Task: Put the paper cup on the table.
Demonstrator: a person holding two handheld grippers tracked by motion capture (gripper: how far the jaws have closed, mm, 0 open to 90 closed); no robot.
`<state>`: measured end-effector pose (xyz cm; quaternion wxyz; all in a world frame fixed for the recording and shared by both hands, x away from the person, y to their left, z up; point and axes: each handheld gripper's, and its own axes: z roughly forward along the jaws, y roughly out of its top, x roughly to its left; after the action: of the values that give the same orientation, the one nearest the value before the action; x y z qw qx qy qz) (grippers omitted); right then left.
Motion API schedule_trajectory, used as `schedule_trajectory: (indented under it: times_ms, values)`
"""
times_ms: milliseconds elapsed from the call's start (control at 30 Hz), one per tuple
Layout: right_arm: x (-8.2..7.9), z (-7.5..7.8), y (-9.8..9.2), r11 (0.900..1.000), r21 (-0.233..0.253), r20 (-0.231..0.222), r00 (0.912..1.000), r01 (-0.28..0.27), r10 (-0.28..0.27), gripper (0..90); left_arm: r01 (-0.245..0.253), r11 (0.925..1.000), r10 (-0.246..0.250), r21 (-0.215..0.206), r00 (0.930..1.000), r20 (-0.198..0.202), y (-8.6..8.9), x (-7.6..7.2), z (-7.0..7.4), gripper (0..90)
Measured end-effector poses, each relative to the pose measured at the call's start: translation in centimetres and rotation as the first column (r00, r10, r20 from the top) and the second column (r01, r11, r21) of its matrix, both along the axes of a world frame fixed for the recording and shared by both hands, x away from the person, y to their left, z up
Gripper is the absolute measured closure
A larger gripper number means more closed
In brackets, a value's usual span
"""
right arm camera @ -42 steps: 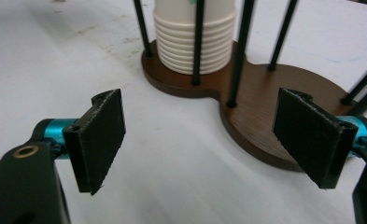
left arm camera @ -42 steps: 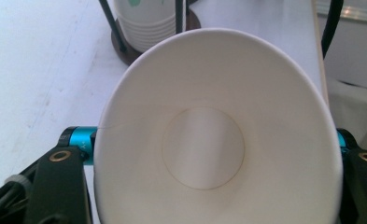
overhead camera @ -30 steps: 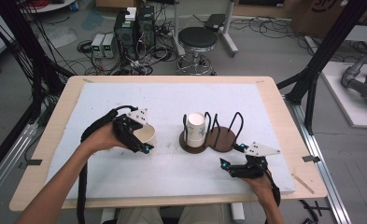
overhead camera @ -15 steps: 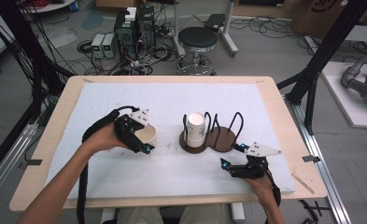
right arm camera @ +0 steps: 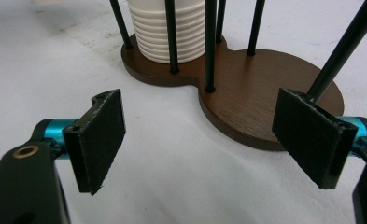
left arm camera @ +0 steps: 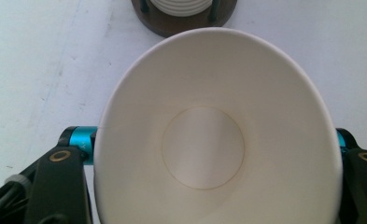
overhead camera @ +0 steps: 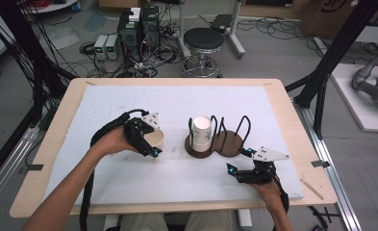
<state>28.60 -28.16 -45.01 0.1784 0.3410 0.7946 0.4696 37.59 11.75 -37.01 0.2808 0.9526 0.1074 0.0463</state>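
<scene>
Paper cup (left arm camera: 209, 154) sits clamped between the left gripper (overhead camera: 143, 137) jaws, on the white table cover (overhead camera: 129, 178) left of the cup holder (overhead camera: 220, 143); mouth faces the gripper camera, so you look straight down the tapered wall to the flat round bottom. Plain white paper, thin rolled rim, squeezed slightly oval by the grip. Side grip makes sense: keeps the cup's axis controlled for dropping it between the rods, probably. Holder is a dark brown wooden figure-eight base with thin black metal hoops rising from it; left bay holds a stack of white cups (overhead camera: 202, 134), ribbed look in the right gripper view from nested rims (right arm camera: 167, 32), right bay (right arm camera: 265, 93) bare. Right gripper (overhead camera: 251, 171) rests low near the table's front edge, jaws wide apart, holding nothing, flat black pads (right arm camera: 99, 140) aimed at the holder base; looks parked to steady the base if needed.
</scene>
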Motion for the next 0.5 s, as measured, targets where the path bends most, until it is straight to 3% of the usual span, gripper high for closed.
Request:
schedule_trajectory:
  times_ms: [500]
  values:
    - [0.0,0.0,0.0,1.000,-0.005,-0.002,1.0000,-0.003,0.003,17.7,-0.014,0.9979,0.014,0.064,0.9999,0.003,-2.0,1.1,-2.1,29.2]
